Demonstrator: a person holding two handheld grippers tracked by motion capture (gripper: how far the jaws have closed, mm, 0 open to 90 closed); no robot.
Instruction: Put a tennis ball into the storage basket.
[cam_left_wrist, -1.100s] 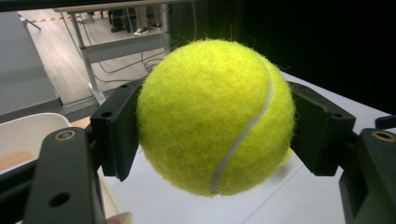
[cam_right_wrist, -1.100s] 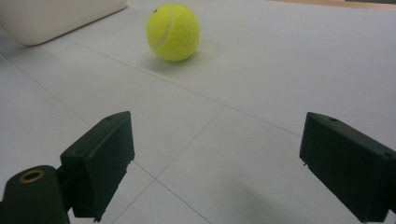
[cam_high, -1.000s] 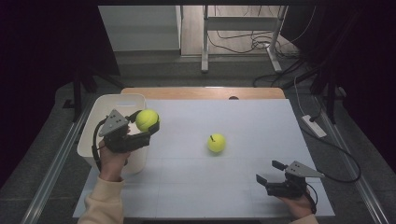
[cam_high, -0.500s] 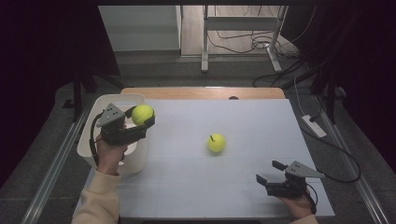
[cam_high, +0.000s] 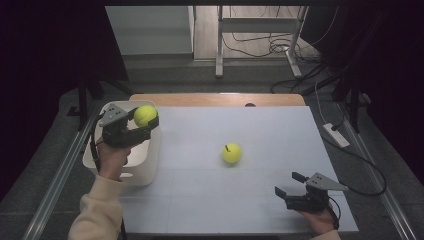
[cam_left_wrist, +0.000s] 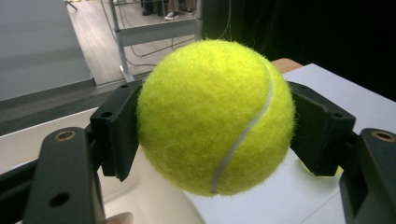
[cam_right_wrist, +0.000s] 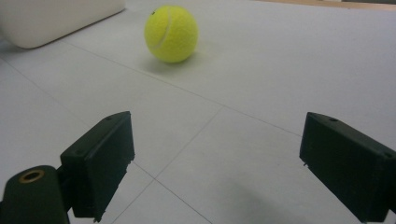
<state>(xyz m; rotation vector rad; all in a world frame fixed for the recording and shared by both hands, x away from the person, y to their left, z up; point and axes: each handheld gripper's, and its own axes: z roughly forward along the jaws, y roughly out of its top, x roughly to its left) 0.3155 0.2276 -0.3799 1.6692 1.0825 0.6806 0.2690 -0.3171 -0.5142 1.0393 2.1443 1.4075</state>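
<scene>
Yellow ball (cam_high: 145, 115) clamped in my left gripper (cam_high: 141, 121) above the bin (cam_high: 145, 165) rim could bounce out if dropped off-centre; my right gripper (cam_high: 290, 185) rests wide open, empty.

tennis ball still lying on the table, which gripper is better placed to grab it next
Right. The right gripper is open, empty and faces the loose tennis ball. The left gripper is shut on another tennis ball over the white bin.
</scene>
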